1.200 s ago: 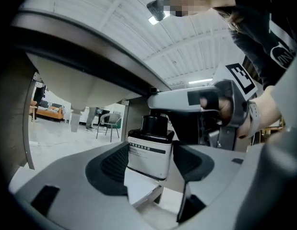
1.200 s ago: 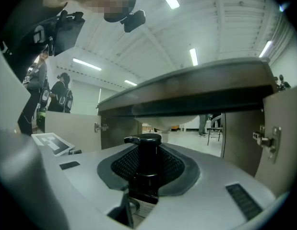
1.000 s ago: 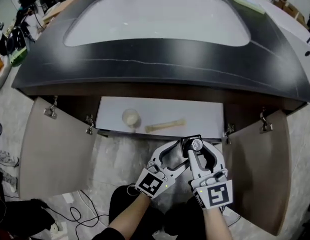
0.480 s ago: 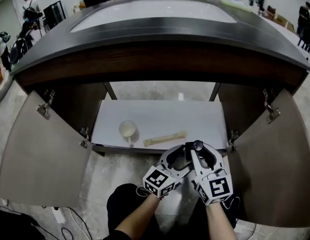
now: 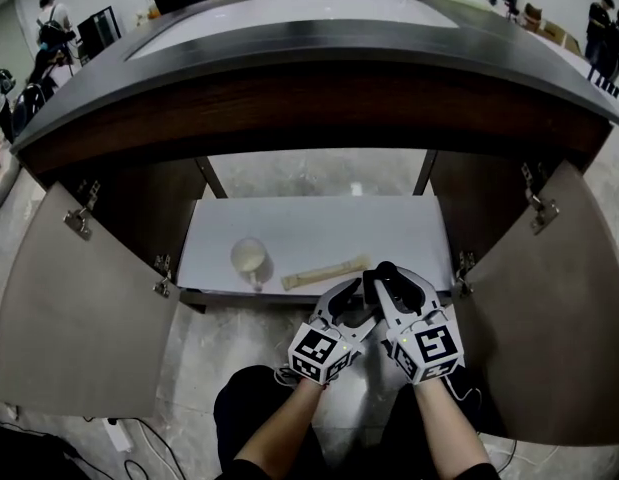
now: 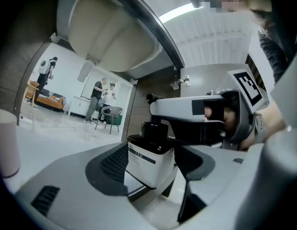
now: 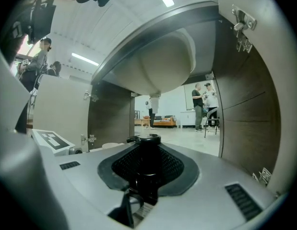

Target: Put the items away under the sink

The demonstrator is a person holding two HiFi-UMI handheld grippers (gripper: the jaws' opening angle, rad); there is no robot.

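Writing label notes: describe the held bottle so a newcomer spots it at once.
In the open cabinet under the sink, go to the front edge of the white shelf. There the left gripper and right gripper hold a bottle: white boxy body, black cap, unlike the round cup and long beige stick on the shelf to its left.

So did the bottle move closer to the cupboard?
Yes. The bottle went forward: it was short of the shelf's front edge, now it's just over it.

Left gripper (image 5: 357, 298) and right gripper (image 5: 387, 280) meet on a black-capped bottle (image 5: 387, 269). Just ahead-left, on the shelf (image 5: 389, 230), are a cup (image 5: 248, 256) and a beige stick (image 5: 325, 271).
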